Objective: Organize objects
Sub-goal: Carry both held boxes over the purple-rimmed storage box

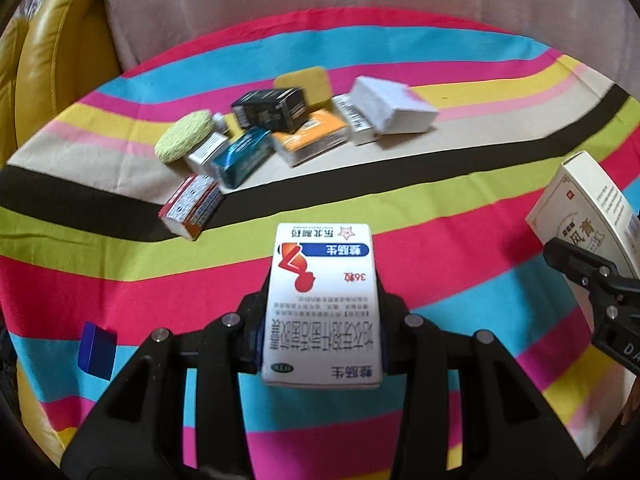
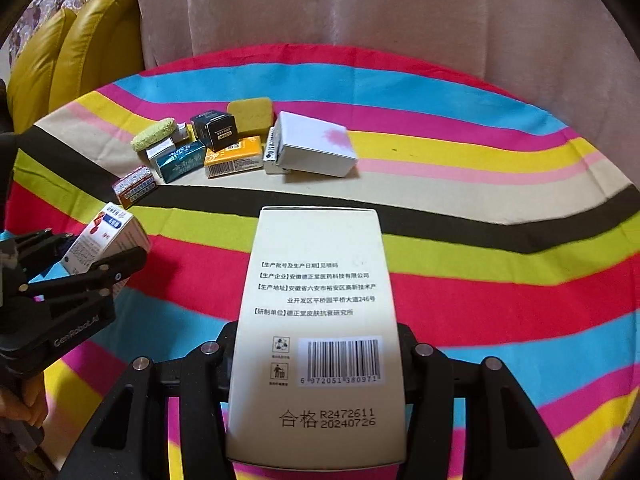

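Note:
My left gripper [image 1: 322, 282] is shut on a white medicine box [image 1: 322, 312] with a red figure and a blue band, held off the striped cloth [image 1: 460, 248]. The right wrist view shows that box [image 2: 110, 234] and the left gripper [image 2: 96, 246] at the left edge. A cream box [image 2: 316, 300] with a barcode stands between the pads of my right gripper [image 2: 318, 330], which is shut on it. The cream box [image 1: 588, 204] also shows at the right edge of the left wrist view, with one black finger [image 1: 568, 258] on it.
A pile lies at the back of the cloth: a green round pad [image 1: 184, 136], a black box [image 1: 272, 110], a yellow sponge [image 1: 308, 80], a white box [image 1: 394, 106], orange [image 1: 310, 138], teal [image 1: 242, 158] and red-patterned [image 1: 192, 206] boxes. A blue block [image 1: 97, 350] sits near left. A yellow sofa [image 1: 52, 60] stands left.

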